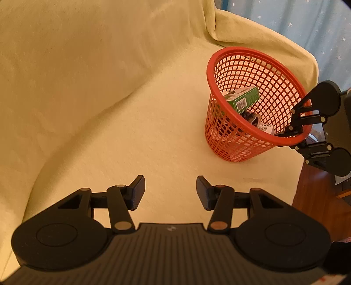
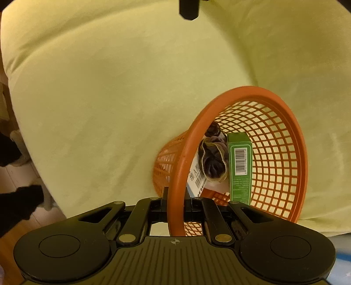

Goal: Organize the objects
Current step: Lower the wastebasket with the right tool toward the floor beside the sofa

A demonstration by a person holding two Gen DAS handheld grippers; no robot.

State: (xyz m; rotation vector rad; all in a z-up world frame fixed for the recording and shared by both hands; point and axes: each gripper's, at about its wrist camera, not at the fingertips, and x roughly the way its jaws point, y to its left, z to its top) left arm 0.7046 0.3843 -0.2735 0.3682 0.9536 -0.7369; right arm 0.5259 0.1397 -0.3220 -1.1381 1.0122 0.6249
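Note:
An orange mesh basket (image 1: 232,142) stands tilted on a yellow-covered sofa seat. Inside lie a green box (image 1: 243,98) with a barcode, a dark crumpled cloth (image 2: 214,162) and a white package (image 2: 195,179). My right gripper (image 2: 176,201) is shut on the basket's rim (image 2: 175,193), one finger inside and one outside; it also shows in the left wrist view (image 1: 287,136) at the basket's near right edge. My left gripper (image 1: 170,193) is open and empty over bare sofa seat, to the left of the basket and nearer than it.
The yellow sofa cover (image 1: 98,98) spreads over seat and backrest. A blue star-patterned curtain (image 1: 307,26) hangs behind. Wooden floor (image 1: 318,197) lies past the sofa's right edge. A dark object (image 2: 188,8) shows at the top of the right wrist view.

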